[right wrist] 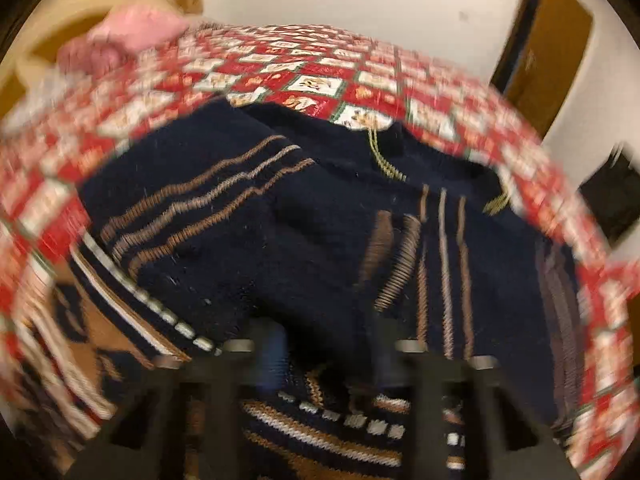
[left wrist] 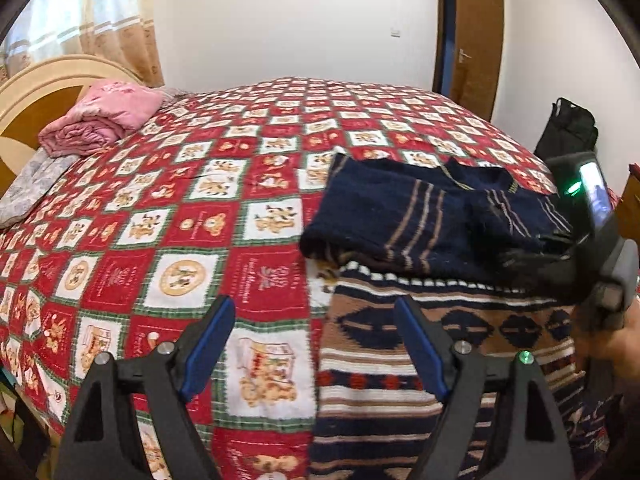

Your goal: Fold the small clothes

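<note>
Navy knit with thin tan stripes, the sweater [left wrist: 432, 216] lies on the right side of the bed [left wrist: 248, 184]. Its top part is doubled over the patterned brown-and-navy body [left wrist: 440, 344], which reaches toward me. My left claw [left wrist: 316, 340] hangs wide apart above the quilt, at the sweater's left edge, holding nothing; its blue pads [left wrist: 208, 344] are bare. My right claw [right wrist: 320, 364] sits at the sweater's near right side. Its view is badly blurred, and knit fabric seems bunched between the fingers, but I cannot tell whether it is gripping. In the left view it is only a dark shape [left wrist: 560, 256] against the folded edge. Pink bedding [left wrist: 104, 116] rests by the headboard [left wrist: 36, 96].
</note>
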The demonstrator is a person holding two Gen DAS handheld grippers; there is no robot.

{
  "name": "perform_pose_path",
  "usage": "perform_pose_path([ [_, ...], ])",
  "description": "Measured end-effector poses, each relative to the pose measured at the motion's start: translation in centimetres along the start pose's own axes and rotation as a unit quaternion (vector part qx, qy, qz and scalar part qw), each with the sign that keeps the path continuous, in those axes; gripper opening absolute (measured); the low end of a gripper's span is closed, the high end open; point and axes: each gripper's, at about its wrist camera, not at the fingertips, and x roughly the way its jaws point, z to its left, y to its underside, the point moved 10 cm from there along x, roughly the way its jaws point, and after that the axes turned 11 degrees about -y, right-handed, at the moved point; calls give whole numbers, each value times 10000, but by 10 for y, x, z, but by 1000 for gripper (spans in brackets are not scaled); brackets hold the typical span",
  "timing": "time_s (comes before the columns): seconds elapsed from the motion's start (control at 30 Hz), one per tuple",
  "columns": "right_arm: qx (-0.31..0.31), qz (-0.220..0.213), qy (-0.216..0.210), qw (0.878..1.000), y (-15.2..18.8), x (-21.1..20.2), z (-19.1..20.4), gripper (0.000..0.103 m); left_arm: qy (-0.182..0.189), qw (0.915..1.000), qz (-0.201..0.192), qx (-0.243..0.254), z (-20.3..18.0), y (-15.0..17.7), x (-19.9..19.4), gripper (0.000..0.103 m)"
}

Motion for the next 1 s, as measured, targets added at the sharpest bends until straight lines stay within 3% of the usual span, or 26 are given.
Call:
perform_pose_path([
  [0.1,616,-121,-595,9962,-9,-13,-17,8,35,9998,90,-201,4,-1,7,84],
  [0.23,844,-664,-553,9927,-35,-45,-48,7,186,9990,196,-350,1,0,9,84],
  [0.33,1519,-1238,-716,9780,-38,-76,-92,7,77,9997,104,-213,-1,-1,6,84],
  [0.43,1925,-1441,-557,9691,-20,-82,-132,7,64,9998,55,-167,-4,-4,5,84],
  [0.5,2364,-1418,-786,9580,5,-73,-160,7,154,9997,83,-182,-8,-3,6,84],
  [0.63,2806,-1064,-976,9489,58,-50,-175,7,206,9997,126,-16,-22,-1,8,84],
  [0.7,2756,-1255,-1072,9470,68,-56,-177,7,191,9997,102,72,-27,-2,7,84],
  [0.83,3152,-1216,-1133,9344,79,-73,-186,18,202,9997,121,113,-31,-2,8,84],
  [0.9,3338,-1344,-740,9301,83,-93,-202,24,196,9997,121,116,-31,-2,8,84],
  [0.97,3254,-1503,-374,9328,83,-111,-210,37,190,9996,149,138,-32,-2,10,84],
  [1.0,3158,-1586,-302,9350,77,-120,-212,51,191,9996,161,158,-35,-1,11,84],
])
